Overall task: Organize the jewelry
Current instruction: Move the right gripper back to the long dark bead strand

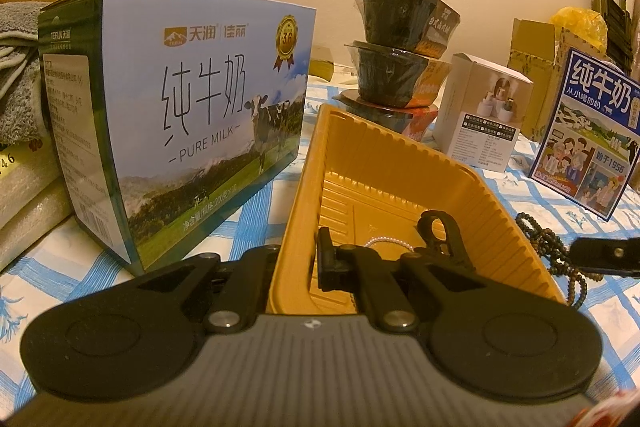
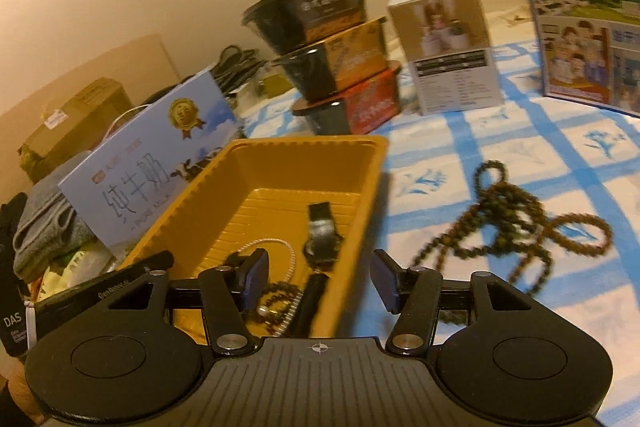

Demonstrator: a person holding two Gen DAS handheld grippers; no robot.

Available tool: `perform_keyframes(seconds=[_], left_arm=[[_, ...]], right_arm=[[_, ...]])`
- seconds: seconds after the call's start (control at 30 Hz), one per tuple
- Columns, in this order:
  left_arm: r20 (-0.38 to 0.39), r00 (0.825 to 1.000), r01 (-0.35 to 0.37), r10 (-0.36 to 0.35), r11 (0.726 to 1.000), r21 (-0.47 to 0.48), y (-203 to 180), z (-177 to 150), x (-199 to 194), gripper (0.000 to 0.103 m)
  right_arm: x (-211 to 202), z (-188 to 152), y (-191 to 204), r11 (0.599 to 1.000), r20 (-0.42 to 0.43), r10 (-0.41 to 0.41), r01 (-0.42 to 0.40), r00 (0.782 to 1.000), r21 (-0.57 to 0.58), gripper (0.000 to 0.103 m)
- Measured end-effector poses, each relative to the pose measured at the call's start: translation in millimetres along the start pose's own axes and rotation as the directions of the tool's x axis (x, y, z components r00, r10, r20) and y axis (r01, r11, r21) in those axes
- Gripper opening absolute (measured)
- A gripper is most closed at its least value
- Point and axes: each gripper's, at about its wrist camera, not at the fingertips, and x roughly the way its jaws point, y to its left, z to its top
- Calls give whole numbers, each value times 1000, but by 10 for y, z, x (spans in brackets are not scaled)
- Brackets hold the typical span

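Right gripper [image 2: 320, 285] nearest, jaws parted and empty, straddling yellow tray [image 2: 376, 183] rim. Dark bead strand [image 2: 516, 227] sprawled on cloth, right of frame, long axis slanting upper-left to lower-right. Left gripper [image 1: 332, 259] pinched on tray wall, farther off.

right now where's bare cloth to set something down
Bare cloth lies between the tray, the white box and the beads. The tray's far half is also free. It is crowded along the wall: stacked bowls, milk cartons.
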Motion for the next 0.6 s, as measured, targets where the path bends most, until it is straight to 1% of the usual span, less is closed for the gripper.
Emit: perform_keyframes(seconds=[0.17, 0.37, 0.6], left_arm=[[-1, 1000, -1, 1, 1000, 3, -5, 1, -4, 5], [-1, 1000, -1, 1, 1000, 4, -4, 0, -4, 5], [-2, 1000, -1, 1, 1000, 3, -6, 1, -3, 5]], right_arm=[[-137, -45, -155, 998, 2, -67, 67, 998, 12, 56], [-209, -107, -352, 989, -6, -143, 144, 990, 17, 56], [-212, -142, -477, 981, -31, -195, 195, 980, -3, 55]])
